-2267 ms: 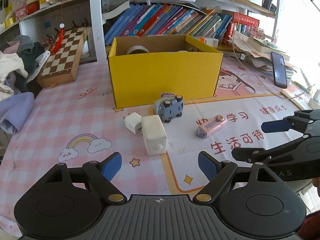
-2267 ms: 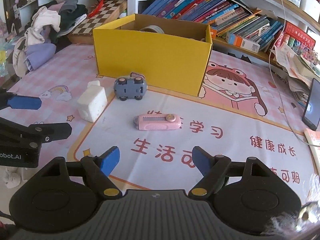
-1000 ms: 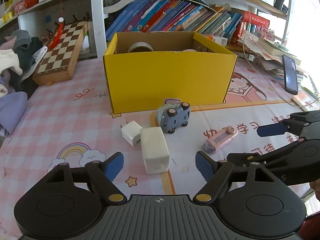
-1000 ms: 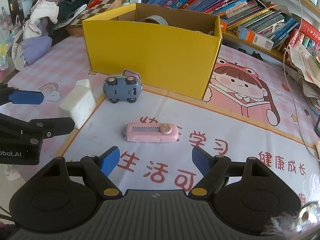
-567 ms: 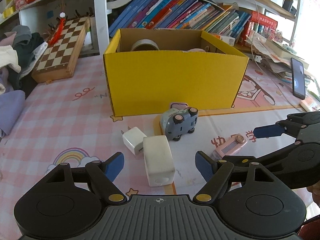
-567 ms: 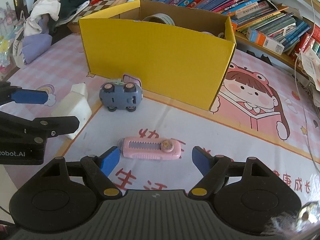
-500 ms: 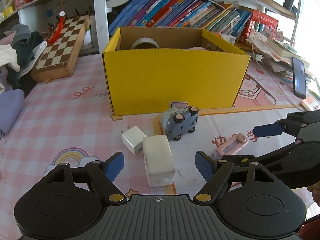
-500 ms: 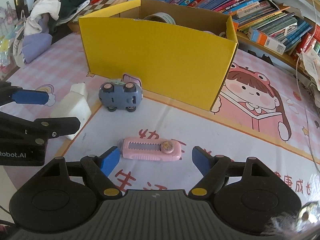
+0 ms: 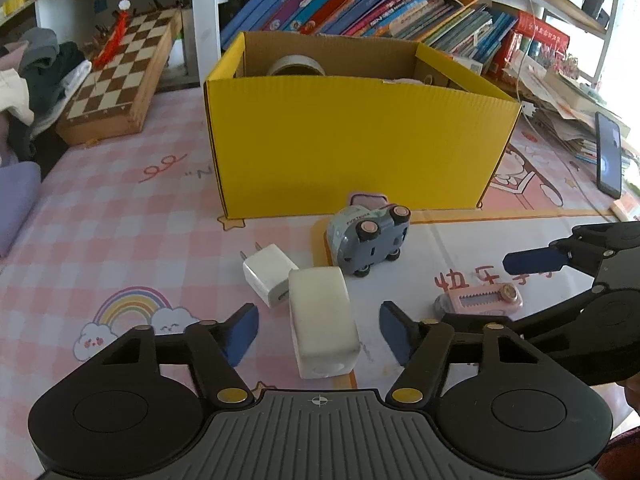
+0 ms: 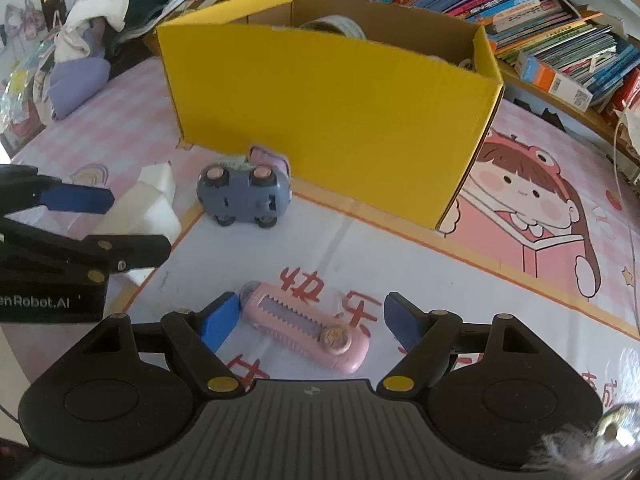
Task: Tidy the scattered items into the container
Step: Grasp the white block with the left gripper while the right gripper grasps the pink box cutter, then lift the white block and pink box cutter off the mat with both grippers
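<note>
A yellow cardboard box [image 9: 352, 148] stands open at the back; a tape roll [image 9: 295, 66] lies inside. In front lie a grey toy car [image 9: 366, 240] on its side, a small white plug charger [image 9: 268, 274], a white block [image 9: 322, 320] and a pink utility knife [image 9: 480, 300]. My left gripper [image 9: 318, 330] is open, its fingers either side of the white block's near end. My right gripper [image 10: 310, 320] is open, with the pink knife [image 10: 304, 326] lying slantwise between its fingers. The box [image 10: 320, 108] and car [image 10: 244, 196] also show in the right wrist view.
A chessboard [image 9: 120, 92] leans at the back left beside a pile of clothes [image 9: 24, 80]. Books [image 9: 360, 8] fill the shelf behind the box. A phone [image 9: 608, 160] and papers lie at the right. The table has a pink cartoon mat [image 10: 520, 200].
Both grippers have moved forward and down. The white block now sits between the left fingers and the pink knife between the right fingers. Nothing is gripped.
</note>
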The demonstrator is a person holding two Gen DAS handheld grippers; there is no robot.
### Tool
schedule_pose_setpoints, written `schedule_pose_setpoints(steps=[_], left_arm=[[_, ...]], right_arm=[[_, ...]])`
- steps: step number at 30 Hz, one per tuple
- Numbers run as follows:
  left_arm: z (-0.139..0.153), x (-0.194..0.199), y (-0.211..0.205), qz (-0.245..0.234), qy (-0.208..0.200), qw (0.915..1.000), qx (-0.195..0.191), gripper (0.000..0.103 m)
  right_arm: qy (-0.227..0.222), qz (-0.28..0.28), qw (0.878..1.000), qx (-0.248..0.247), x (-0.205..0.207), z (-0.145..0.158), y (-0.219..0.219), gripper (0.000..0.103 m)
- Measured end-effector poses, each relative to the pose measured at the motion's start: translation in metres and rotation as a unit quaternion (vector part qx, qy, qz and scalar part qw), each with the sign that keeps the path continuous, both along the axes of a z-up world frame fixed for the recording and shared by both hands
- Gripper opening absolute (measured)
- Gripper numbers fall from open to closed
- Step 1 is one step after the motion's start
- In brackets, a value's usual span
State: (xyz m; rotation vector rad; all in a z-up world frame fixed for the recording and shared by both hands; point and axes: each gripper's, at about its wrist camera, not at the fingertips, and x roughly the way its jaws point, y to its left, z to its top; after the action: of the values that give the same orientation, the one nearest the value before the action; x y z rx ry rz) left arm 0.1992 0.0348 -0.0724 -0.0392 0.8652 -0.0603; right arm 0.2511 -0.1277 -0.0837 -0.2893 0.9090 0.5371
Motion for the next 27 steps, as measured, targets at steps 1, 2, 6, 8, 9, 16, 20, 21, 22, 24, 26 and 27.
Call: schedule_pose_setpoints(steps=[1, 2, 6, 8, 9, 16, 20, 21, 22, 24, 26, 27], left_arm=[[-0.001, 0.001, 0.0, 0.0, 0.003, 1.0, -0.001, 0.053], [-0.002, 0.001, 0.001, -0.001, 0.006, 1.0, -0.003, 0.05], [-0.007, 0.002, 0.002, -0.003, 0.016, 0.9998, -0.011, 0.032], [-0.006, 0.001, 0.003, -0.004, 0.015, 0.9998, -0.012, 0.028], [-0.005, 0.001, 0.003, -0.004, 0.015, 0.9998, -0.014, 0.026], [-0.004, -0.003, 0.004, -0.001, 0.016, 0.9996, -0.021, 0.025], [-0.004, -0.005, 0.005, 0.002, 0.016, 0.9996, -0.023, 0.024], [-0.003, -0.005, 0.005, 0.003, 0.016, 0.9996, -0.024, 0.024], [-0.003, -0.006, 0.006, 0.004, 0.016, 0.9995, -0.026, 0.024], [-0.002, -0.007, 0.006, 0.005, 0.015, 0.9995, -0.029, 0.024], [0.0, -0.008, 0.007, 0.005, 0.013, 0.9994, -0.031, 0.024], [0.0, -0.008, 0.007, 0.005, 0.013, 0.9994, -0.032, 0.024]], right_arm=[[0.002, 0.004, 1.0, -0.001, 0.0, -0.001, 0.0, 0.075], [0.003, 0.007, 1.0, -0.001, 0.0, -0.002, 0.001, 0.073], [0.003, 0.025, 1.0, -0.001, -0.003, -0.001, 0.002, 0.063], [0.001, 0.034, 0.999, 0.0, -0.004, 0.0, 0.002, 0.054], [0.002, 0.04, 0.999, 0.001, -0.005, 0.001, 0.002, 0.046], [-0.001, 0.063, 0.998, -0.003, -0.01, 0.002, 0.007, 0.032], [0.004, 0.056, 0.998, -0.002, -0.01, 0.002, 0.004, 0.037], [0.006, 0.056, 0.998, -0.001, -0.01, 0.003, 0.003, 0.037], [0.009, 0.055, 0.998, 0.0, -0.01, 0.003, 0.002, 0.037], [0.014, 0.058, 0.998, -0.001, -0.011, 0.003, 0.001, 0.037], [0.018, 0.062, 0.998, -0.002, -0.012, 0.004, 0.001, 0.037], [0.019, 0.063, 0.998, -0.002, -0.012, 0.004, 0.001, 0.036]])
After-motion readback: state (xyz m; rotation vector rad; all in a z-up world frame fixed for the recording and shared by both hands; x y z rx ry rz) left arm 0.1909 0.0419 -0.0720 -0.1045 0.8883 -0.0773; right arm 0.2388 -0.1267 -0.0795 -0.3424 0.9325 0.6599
